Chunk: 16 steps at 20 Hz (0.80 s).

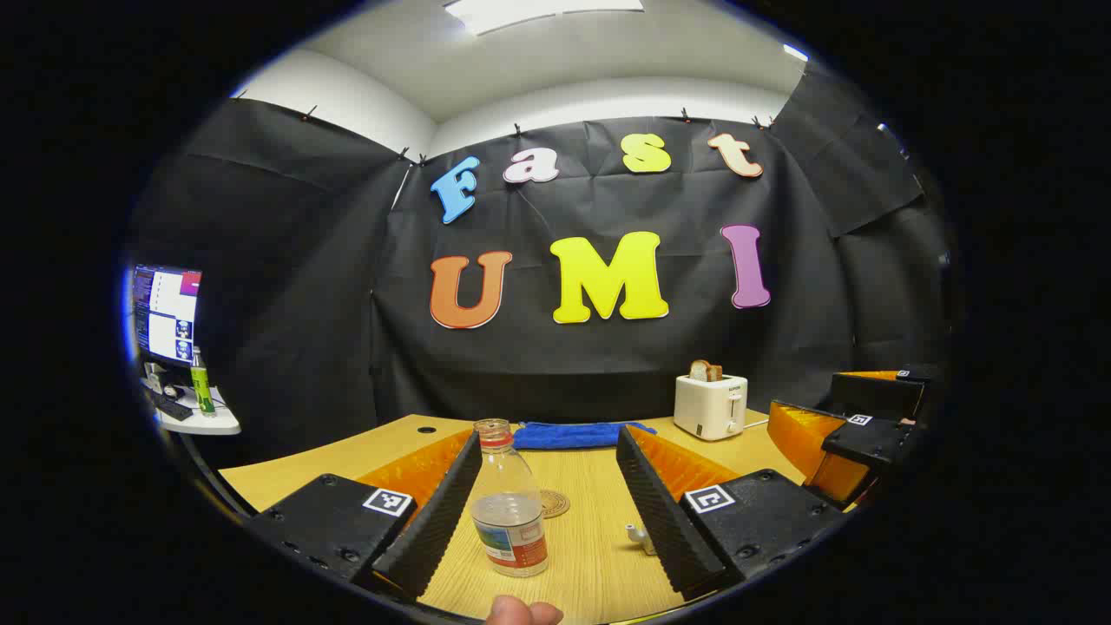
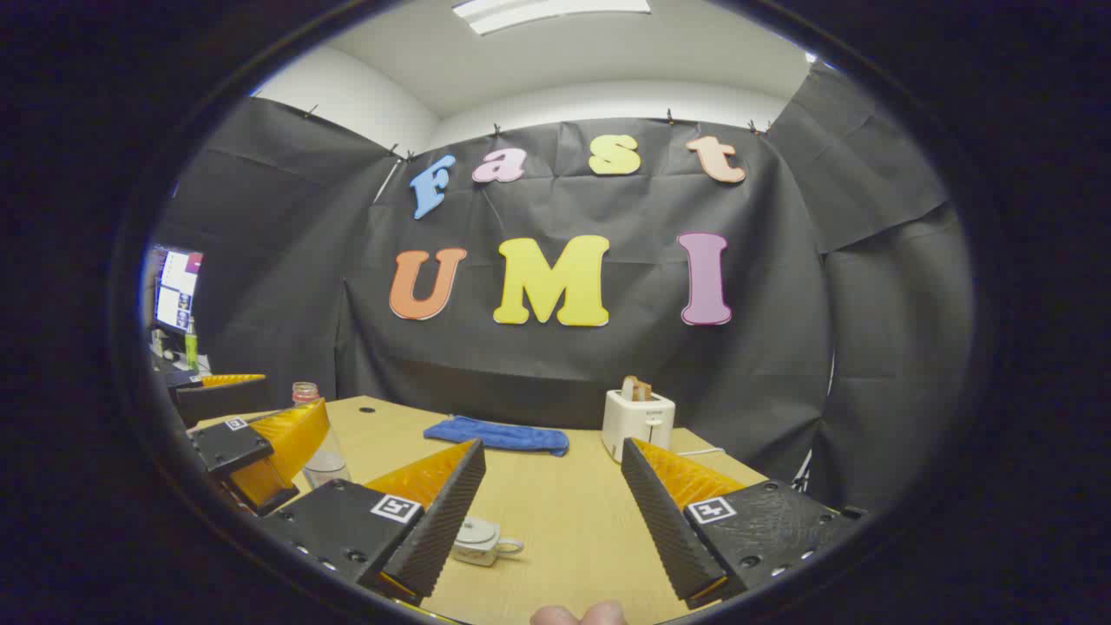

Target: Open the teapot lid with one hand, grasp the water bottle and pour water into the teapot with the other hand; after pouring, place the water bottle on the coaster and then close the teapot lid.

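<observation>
A clear water bottle (image 1: 509,512) with no cap and a little water stands on the table between the fingers of my left gripper (image 1: 551,436), close against the left finger. That gripper is open, and its fingers do not press the bottle. A round coaster (image 1: 553,503) lies just behind the bottle. The white teapot (image 2: 483,540) sits low on the table with its lid on, half hidden by the left finger of my right gripper (image 2: 553,446), which is open and holds nothing. In the left gripper view the teapot's spout (image 1: 640,538) pokes out beside the right finger.
A white toaster (image 1: 712,404) with bread stands at the back right of the wooden table (image 1: 590,564). A blue cloth (image 1: 577,434) lies along the far edge. A monitor (image 1: 165,312) on a side desk is off to the left. A fingertip (image 1: 521,612) shows at the bottom.
</observation>
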Tool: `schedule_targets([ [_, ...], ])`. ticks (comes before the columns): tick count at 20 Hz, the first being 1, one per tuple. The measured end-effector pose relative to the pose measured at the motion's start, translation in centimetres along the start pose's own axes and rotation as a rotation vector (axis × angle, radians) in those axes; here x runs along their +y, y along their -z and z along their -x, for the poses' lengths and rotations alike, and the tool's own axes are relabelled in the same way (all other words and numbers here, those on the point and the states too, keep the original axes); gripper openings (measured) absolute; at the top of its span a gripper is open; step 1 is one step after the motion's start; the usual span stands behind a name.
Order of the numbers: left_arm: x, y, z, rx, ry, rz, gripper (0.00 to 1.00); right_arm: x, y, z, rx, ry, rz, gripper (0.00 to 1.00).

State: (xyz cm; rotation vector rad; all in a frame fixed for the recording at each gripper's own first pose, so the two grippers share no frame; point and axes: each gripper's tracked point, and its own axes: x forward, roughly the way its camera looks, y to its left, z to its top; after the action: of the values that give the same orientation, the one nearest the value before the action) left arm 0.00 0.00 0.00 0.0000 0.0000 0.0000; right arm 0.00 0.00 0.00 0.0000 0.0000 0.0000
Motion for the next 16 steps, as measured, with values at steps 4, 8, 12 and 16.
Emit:
schedule_targets([
  [4,-0.21,0.46,-0.11,0.023,0.010,-0.005,0.98,-0.31,-0.03,0.25,0.006,0.004,-0.019,0.97],
  [8,-0.05,0.33,-0.07,0.023,0.012,-0.010,0.98,-0.36,0.04,0.21,0.021,0.012,-0.031,0.95],
  [12,0.27,0.04,-0.03,0.016,0.010,-0.018,0.98,-0.28,0.13,0.21,0.026,0.012,-0.032,0.97],
  [16,0.20,0.18,-0.03,0.020,0.015,-0.013,0.98,0.02,0.35,0.08,0.046,-0.010,-0.017,0.95],
])
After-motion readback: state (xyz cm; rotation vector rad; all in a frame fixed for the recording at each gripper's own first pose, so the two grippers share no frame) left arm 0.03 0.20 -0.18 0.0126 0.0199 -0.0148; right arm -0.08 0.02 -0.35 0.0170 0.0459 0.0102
